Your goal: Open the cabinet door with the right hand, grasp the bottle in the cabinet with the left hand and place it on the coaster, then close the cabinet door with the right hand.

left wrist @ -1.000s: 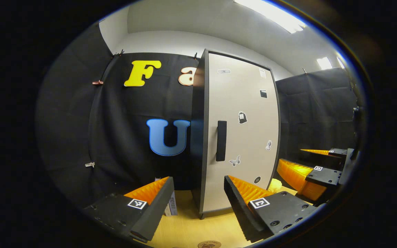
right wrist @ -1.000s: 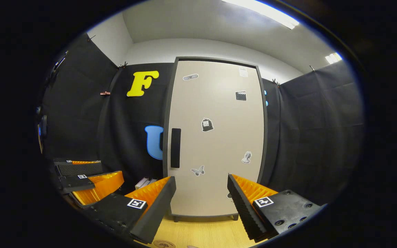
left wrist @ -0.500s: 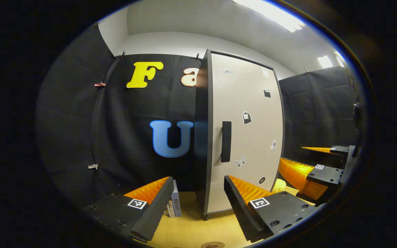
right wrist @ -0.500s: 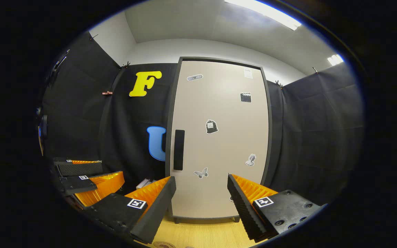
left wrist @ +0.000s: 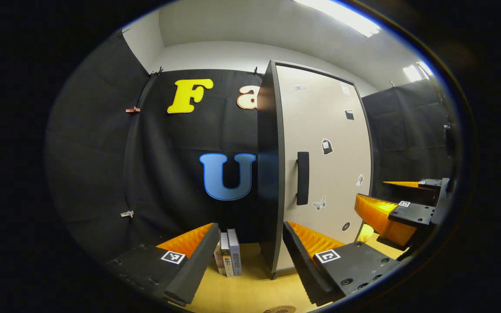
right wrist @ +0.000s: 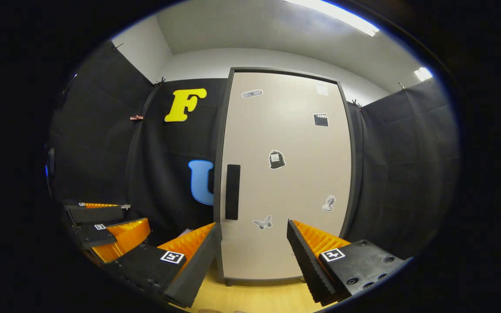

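A tall cabinet stands on the wooden table with its beige door [right wrist: 285,174] closed, so the bottle inside is hidden. The door's black vertical handle [right wrist: 232,191] is on its left edge. My right gripper [right wrist: 252,261] is open, facing the lower door a short way off, with the handle up and to its left. In the left gripper view I see the cabinet [left wrist: 324,174] from its dark left side, handle [left wrist: 302,178] included. My left gripper [left wrist: 250,261] is open and holds nothing. A round brown coaster [left wrist: 280,309] peeks in at the bottom edge.
A few books [left wrist: 228,256] stand upright on the table left of the cabinet. The other gripper [left wrist: 400,213] hovers at the right of the left gripper view, and the left one [right wrist: 107,228] at the left of the right gripper view. Black cloth walls close the booth.
The left gripper view has swung left, so the cabinet sits further right and the books have come into sight. The right gripper has edged closer to the door. Both remain open.
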{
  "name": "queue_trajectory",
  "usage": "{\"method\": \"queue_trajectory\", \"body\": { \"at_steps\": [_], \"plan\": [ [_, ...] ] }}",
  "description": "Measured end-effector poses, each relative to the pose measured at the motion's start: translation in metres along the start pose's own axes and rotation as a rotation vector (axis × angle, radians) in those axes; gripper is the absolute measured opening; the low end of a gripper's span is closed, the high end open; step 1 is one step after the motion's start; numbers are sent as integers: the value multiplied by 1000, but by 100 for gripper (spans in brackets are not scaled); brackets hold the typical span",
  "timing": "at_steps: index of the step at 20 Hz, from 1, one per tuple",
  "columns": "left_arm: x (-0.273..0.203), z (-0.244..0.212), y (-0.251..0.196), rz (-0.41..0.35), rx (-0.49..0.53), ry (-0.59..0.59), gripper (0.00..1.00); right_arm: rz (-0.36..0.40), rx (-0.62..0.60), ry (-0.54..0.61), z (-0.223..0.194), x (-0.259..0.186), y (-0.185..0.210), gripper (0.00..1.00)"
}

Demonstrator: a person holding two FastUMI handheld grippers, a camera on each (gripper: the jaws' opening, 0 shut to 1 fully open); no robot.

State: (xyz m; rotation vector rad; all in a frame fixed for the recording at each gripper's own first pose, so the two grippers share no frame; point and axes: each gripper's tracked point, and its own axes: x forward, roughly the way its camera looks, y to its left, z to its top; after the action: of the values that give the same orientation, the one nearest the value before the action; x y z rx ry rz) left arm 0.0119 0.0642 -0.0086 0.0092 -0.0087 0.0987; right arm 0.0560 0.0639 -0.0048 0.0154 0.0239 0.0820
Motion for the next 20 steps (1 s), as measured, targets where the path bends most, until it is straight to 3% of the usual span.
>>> {"method": "queue_trajectory", "body": {
  "at_steps": [10,20],
  "plan": [
    [12,-14,56,75,-5,39,92,37,16,-6,-4,90,37,98],
    [25,-33,85,81,-65,90,93,-28,33,-10,-12,154,34,95]
  ]
}}
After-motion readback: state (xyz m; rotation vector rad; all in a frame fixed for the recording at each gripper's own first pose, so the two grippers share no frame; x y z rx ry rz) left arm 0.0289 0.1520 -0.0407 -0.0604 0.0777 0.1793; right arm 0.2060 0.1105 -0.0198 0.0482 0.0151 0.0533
